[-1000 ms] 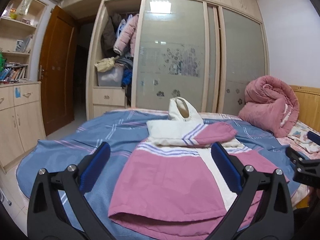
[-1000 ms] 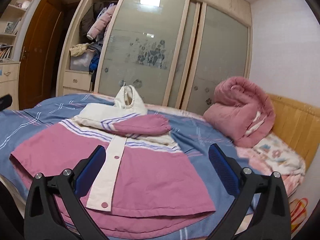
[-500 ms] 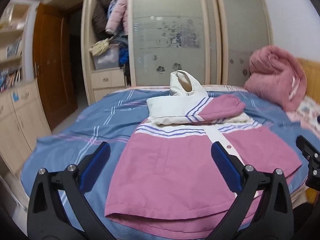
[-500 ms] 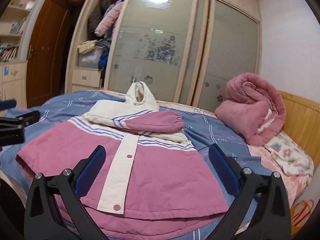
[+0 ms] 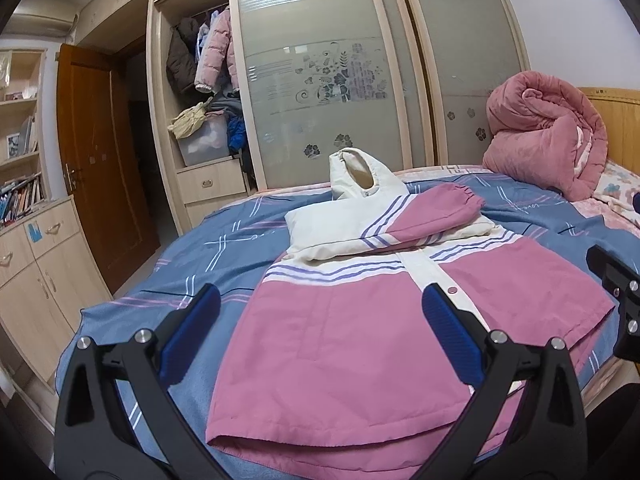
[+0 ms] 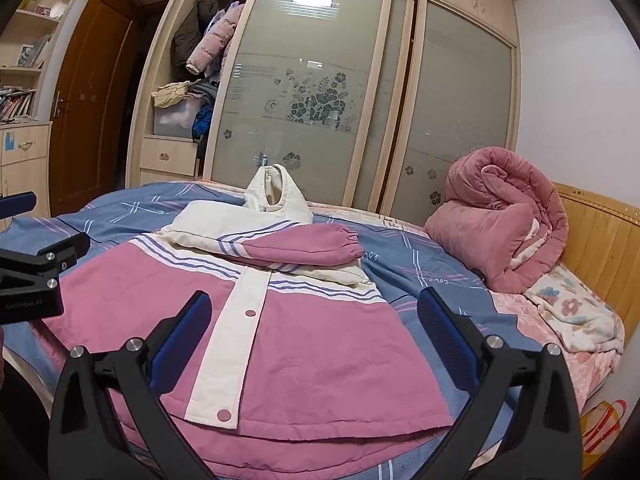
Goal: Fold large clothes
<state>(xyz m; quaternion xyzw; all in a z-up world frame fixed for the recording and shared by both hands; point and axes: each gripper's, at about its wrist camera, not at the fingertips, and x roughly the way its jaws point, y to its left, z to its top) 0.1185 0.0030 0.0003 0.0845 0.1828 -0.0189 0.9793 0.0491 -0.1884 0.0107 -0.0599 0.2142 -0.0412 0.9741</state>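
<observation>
Home bedroom: bed (image 5: 224, 240), sliding-door wardrobe (image 5: 320, 72), rolled quilt (image 6: 500, 220).

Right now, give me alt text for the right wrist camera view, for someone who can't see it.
A pink and cream jacket lies flat on a bed with a blue sheet, its sleeves folded across the chest. The open right gripper hovers over its near hem, holding nothing, with the left gripper at the left edge. A rolled pink quilt sits by the headboard, before a wardrobe.
</observation>
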